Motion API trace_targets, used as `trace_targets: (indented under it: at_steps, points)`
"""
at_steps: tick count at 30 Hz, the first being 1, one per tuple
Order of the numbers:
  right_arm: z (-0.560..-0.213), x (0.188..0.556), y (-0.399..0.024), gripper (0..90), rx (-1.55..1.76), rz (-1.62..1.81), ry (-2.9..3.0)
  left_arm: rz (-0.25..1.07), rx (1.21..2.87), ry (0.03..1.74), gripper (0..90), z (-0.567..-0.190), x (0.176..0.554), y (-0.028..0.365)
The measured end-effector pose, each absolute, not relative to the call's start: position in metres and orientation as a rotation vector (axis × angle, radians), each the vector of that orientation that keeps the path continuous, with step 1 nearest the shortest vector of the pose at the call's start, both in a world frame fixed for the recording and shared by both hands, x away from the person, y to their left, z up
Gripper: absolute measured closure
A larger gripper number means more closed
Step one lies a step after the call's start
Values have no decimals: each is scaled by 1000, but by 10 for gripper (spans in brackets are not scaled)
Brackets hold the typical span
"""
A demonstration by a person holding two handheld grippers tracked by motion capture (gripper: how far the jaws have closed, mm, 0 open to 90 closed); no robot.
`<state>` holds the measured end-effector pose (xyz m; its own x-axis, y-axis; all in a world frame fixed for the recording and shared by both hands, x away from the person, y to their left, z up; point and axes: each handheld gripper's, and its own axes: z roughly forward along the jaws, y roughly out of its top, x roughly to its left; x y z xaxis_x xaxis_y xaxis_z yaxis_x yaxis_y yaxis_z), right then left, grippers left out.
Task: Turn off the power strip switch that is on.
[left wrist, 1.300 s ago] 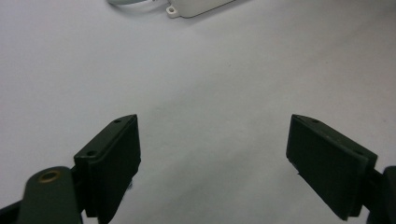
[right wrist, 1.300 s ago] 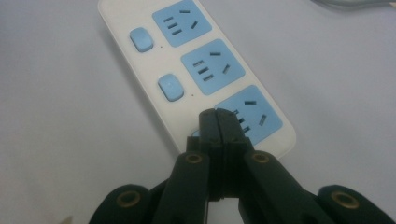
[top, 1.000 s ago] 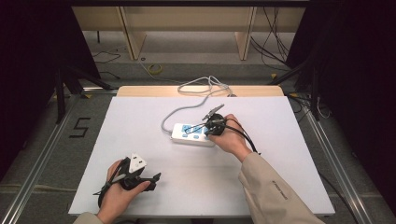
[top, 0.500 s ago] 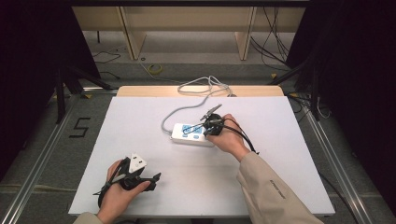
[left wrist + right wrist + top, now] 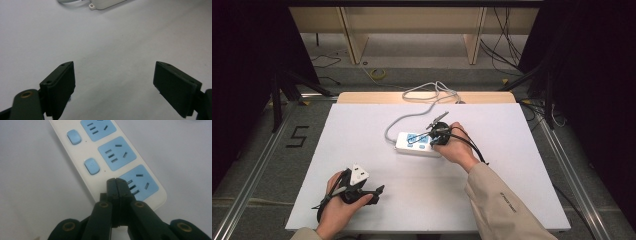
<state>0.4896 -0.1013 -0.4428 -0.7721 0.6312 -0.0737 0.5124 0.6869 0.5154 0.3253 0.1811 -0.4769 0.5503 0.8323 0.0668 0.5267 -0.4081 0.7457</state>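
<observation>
Change since earlier: almost nothing is shifting; both hands and the power strip are sitting where they were a second ago, the right hand perhaps settling a touch lower over the strip.

Power strip (image 5: pixel 417 144): white, with blue sockets and blue rocker switches, it is lying flat near the middle of the worktop (image 5: pixel 512 150), its grey cord (image 5: pixel 422 107) looping away toward the far edge.

Long axis: in the high view the strip is running left to right, tilting slightly; in the right gripper view it is stretching away from the jaws toward the upper left.

Right hand-held gripper (image 5: pixel 116 185): its jaws are pressed fully together with nothing between them, and the closed tip is hovering over or resting on the nearest end of the strip, between the last socket (image 5: pixel 138 182) and where that socket's switch should be.

Key relation: the strip is lying directly under and ahead of the right tip, so the right hand is by far the nearer one; I judge it is lining up to press a switch (image 5: pixel 92 166).

Left hand-held gripper (image 5: pixel 362 189): it is waiting near the front left of the worktop, well apart from the strip, jaws spread wide and empty.

Hard to make out: whether the right tip is actually touching the strip; the nearest switch is being hidden by the jaws.
</observation>
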Motion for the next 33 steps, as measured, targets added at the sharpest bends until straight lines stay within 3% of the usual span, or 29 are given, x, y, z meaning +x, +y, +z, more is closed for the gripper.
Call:
trace_targets:
  at_steps: [33]
  points:
    - [-442, 489, -95, 900, 913, 636, 2649, 572, 2105, 1088, 174, -477, 325, 181]
